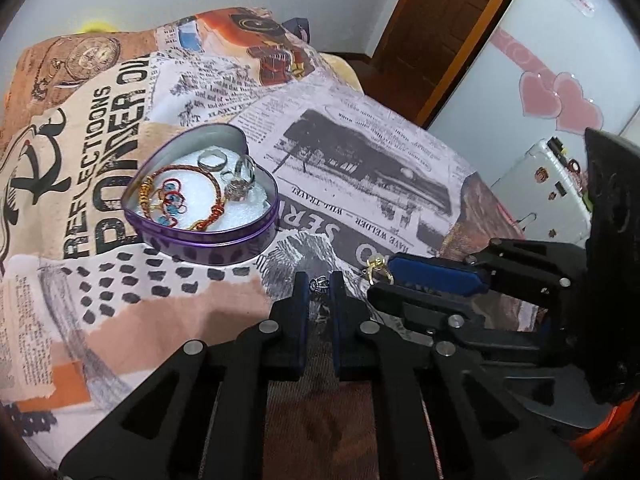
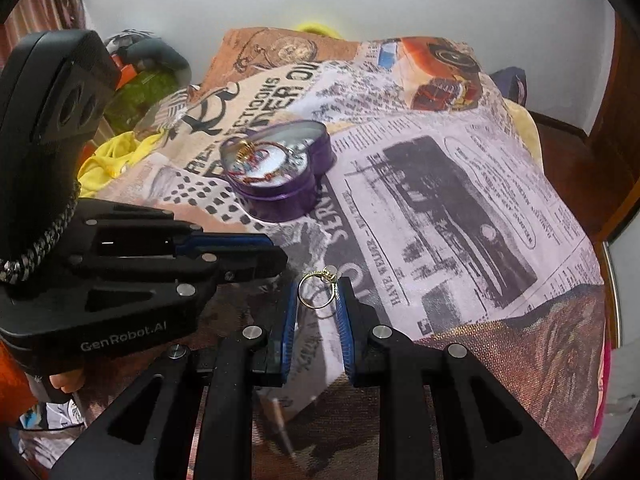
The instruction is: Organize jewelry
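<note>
On my left wrist feed, the left gripper (image 1: 320, 285) had its 2 blue-padded fingers drawn close together around a small dark silver ring (image 1: 320, 284), which sat pinched at the fingertips just above the newspaper-print cloth (image 1: 360, 152). On the right wrist feed, the right gripper (image 2: 318, 294) was only narrowly parted, and a gold ring (image 2: 316, 290) with a pale stone stood between its pads, touching both as far as I could see. From the left view that same gold ring (image 1: 376, 268) showed at the tip of the right gripper (image 1: 384, 276), near my left fingertips.

The purple heart-shaped tin (image 1: 204, 216) lay open on the cloth, up and to the left of both grippers and well apart from them. Inside, on its white lining, I saw a red-and-gold cord bracelet (image 1: 180, 200) curled round the middle, and 3 silver rings (image 1: 232, 172) grouped toward the far right lobe. In the right view the tin (image 2: 280, 196) sat beyond the left gripper (image 2: 240, 256), whose black body crossed the lower left of the frame.
</note>
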Action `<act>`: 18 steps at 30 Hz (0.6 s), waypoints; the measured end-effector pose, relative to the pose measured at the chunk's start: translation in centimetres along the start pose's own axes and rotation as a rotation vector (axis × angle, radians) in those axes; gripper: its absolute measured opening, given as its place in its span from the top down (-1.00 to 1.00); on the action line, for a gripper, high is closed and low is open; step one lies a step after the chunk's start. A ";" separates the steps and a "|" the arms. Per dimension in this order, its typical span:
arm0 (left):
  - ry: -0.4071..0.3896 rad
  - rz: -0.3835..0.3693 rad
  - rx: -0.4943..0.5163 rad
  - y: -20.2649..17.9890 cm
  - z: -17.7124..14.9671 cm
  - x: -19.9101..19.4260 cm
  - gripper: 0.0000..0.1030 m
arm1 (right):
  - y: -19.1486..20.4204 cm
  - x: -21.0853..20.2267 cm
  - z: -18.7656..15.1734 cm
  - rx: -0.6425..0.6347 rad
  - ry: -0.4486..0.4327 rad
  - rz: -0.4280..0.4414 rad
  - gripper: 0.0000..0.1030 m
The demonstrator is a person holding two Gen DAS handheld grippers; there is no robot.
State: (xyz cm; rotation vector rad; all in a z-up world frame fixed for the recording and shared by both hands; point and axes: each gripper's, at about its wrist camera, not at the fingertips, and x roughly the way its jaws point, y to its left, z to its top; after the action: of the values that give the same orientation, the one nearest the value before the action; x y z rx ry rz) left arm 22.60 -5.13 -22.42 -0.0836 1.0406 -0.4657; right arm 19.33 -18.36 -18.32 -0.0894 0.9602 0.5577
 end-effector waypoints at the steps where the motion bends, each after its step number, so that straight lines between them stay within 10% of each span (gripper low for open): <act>1: -0.009 -0.006 -0.003 0.0 0.0 -0.4 0.84 | 0.2 -0.1 0.0 -0.004 -0.001 0.000 0.66; 18: -0.056 0.010 -0.003 0.4 -0.3 -3.3 0.84 | 1.3 0.4 0.1 -0.017 0.030 0.035 0.68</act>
State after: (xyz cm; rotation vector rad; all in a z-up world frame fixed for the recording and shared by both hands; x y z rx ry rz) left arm 21.12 -3.34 -20.05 -0.0935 0.9867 -0.4498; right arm 18.94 -17.03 -18.37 -0.0969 0.9874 0.5984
